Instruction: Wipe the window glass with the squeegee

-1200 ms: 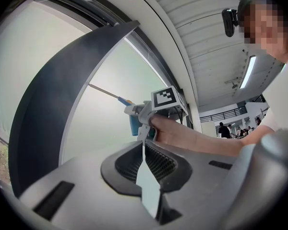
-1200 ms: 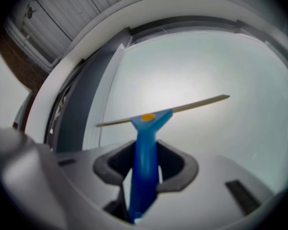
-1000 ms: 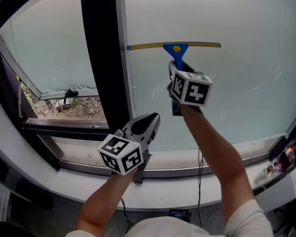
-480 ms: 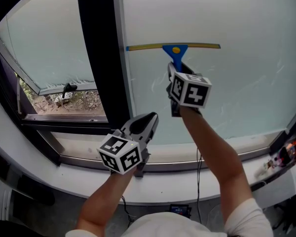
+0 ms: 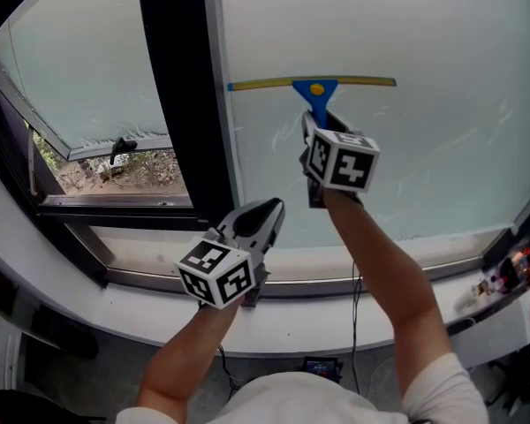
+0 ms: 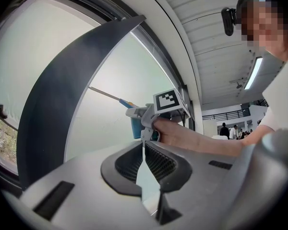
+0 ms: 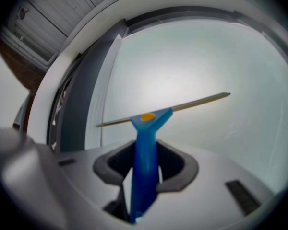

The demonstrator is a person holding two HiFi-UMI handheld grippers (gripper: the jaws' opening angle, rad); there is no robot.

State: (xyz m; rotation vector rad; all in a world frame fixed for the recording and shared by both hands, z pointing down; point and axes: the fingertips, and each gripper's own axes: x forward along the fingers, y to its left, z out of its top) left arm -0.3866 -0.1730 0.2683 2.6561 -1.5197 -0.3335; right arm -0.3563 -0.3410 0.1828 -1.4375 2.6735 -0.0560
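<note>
Now the right gripper [image 7: 144,171] has its jaws clenched on the blue handle of the squeegee [image 7: 145,143], which rises straight out from between them. Just beyond the jaw tips the handle widens into a head with an orange spot. From there the long blade [image 7: 192,102] lies against the window glass [image 7: 197,56], reaching out to both sides of the jaws. The left gripper [image 6: 144,152] has its jaws pressed together with nothing between them. Ahead of its jaws and higher are the right gripper and squeegee, and to their left is the dark window post [image 6: 62,104].
</note>
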